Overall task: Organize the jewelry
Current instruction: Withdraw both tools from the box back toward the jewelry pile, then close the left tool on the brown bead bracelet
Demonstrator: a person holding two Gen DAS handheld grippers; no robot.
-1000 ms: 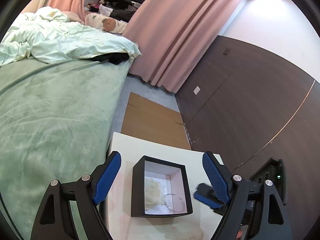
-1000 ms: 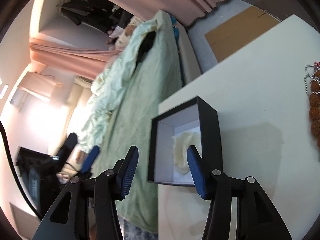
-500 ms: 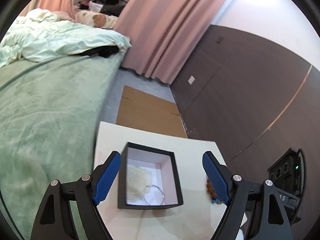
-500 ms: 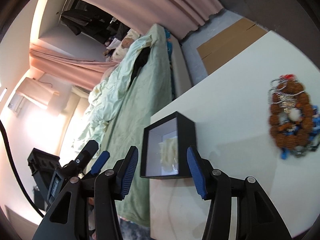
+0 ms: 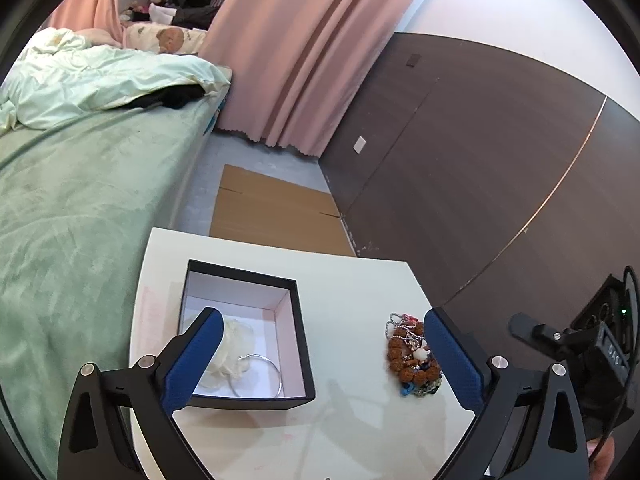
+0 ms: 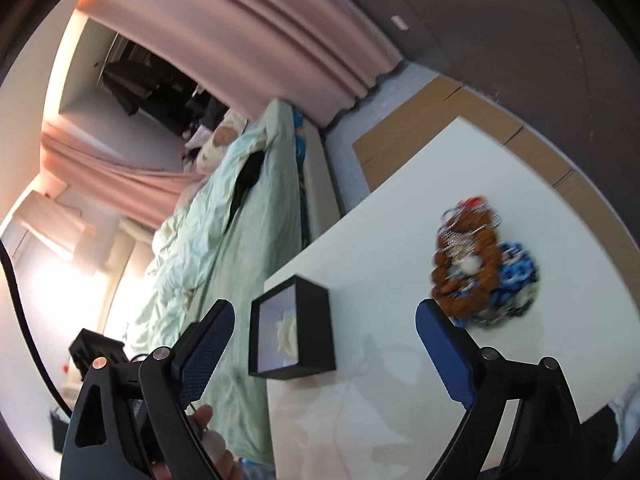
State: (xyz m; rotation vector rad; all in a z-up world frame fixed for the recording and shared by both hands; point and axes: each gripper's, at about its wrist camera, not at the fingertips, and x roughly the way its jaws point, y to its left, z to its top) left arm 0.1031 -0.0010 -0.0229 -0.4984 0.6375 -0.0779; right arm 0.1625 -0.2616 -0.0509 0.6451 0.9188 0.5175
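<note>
Black-walled and white-lined, an open box (image 5: 244, 340) is seen low centre on a white table (image 5: 352, 280), partly behind the left gripper's (image 5: 320, 356) left finger. Its jaws, just widened, are spread and empty. A jewelry heap (image 5: 412, 356) lies beside the right finger. The right gripper (image 6: 324, 344), also just spread, holds nothing; the heap appears blurred there.

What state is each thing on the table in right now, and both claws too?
Black box: open, no lid on, upright on the white table.
Silver bangle: lying inside the box.
Cream pouch: inside the box, beside the bangle.
Jewelry pile: heaped on the table, outside the box.
Left claw: open, just widened, empty.
Right claw: open, just widened, empty.
</note>
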